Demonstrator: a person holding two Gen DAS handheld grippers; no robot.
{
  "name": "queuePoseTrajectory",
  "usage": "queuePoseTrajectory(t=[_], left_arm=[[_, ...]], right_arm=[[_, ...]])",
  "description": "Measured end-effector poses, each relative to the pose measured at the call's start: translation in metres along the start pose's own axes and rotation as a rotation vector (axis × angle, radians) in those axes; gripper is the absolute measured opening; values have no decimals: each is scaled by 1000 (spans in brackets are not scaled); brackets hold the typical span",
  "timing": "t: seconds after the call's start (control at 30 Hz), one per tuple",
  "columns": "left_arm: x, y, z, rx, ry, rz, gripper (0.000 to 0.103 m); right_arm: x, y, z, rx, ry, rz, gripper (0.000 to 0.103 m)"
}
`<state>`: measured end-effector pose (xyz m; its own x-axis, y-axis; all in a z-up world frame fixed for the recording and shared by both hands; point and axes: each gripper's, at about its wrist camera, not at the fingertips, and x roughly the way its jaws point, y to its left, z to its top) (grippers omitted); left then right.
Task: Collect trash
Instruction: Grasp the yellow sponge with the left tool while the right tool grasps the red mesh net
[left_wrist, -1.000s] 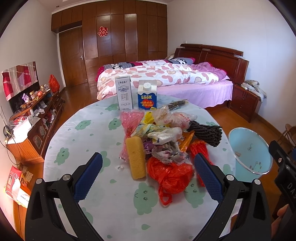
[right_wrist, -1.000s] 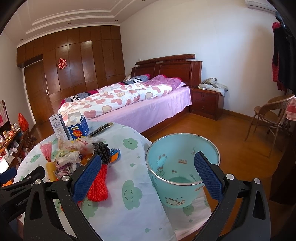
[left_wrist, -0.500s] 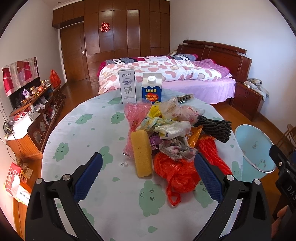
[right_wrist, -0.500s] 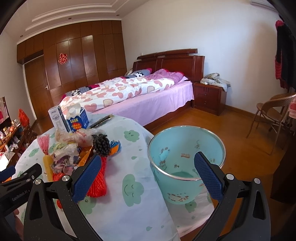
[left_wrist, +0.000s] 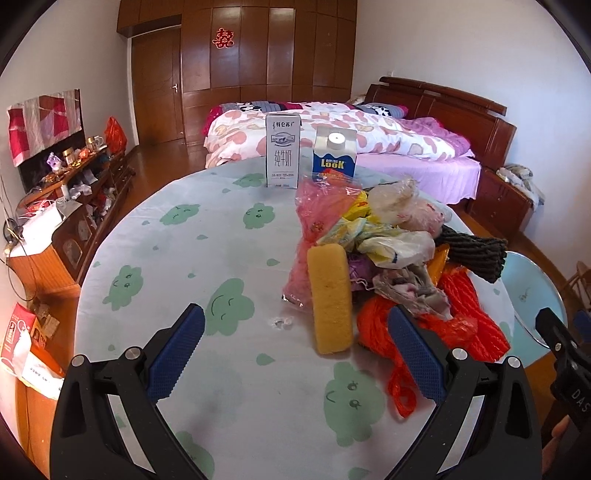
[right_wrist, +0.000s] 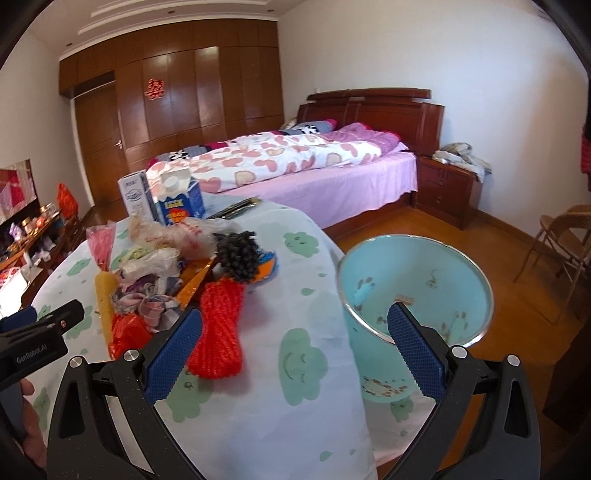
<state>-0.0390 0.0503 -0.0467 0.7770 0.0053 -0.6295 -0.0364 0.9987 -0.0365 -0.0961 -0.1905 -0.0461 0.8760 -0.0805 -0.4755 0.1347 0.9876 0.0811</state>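
A heap of trash lies on the round table (left_wrist: 221, 229): a yellow sponge (left_wrist: 330, 299), a pink bag (left_wrist: 317, 218), crumpled wrappers (left_wrist: 399, 243), a dark knitted bundle (left_wrist: 476, 253) and red netting (left_wrist: 461, 314). My left gripper (left_wrist: 295, 354) hovers open just short of the sponge, holding nothing. In the right wrist view the red netting (right_wrist: 219, 325) lies by the left finger of my open, empty right gripper (right_wrist: 293, 352). A light blue bin (right_wrist: 417, 295) stands off the table's right edge, and its rim (left_wrist: 532, 280) also shows in the left wrist view.
Two cartons, a white milk box (left_wrist: 282, 155) and a blue one (left_wrist: 334, 157), stand at the table's far side. A bed (right_wrist: 314, 166) lies beyond, a cluttered low cabinet (left_wrist: 62, 206) sits left, and a chair (right_wrist: 565, 240) stands at the right.
Both grippers have moved forward and lower toward the table; the trash heap and the bin look larger and closer. Neither gripper's opening has changed.
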Motion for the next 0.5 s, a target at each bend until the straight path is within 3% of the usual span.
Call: queuePoseTrajectory(t=[0.1, 0.17, 0.27, 0.4, 0.5], left_arm=[[6, 6, 2, 10, 0, -2, 97], [14, 12, 5, -5, 12, -6, 97], [25, 17, 10, -21, 30, -12, 96], [44, 17, 14, -28, 80, -35, 79], [56, 15, 12, -49, 126, -87, 77]], right_arm=[[8, 6, 3, -17, 8, 38, 97], [16, 12, 6, -24, 28, 77, 80], [32, 22, 9, -53, 71, 104, 70], [57, 32, 9, -53, 153, 146, 60], [71, 39, 6, -50, 210, 165, 54]])
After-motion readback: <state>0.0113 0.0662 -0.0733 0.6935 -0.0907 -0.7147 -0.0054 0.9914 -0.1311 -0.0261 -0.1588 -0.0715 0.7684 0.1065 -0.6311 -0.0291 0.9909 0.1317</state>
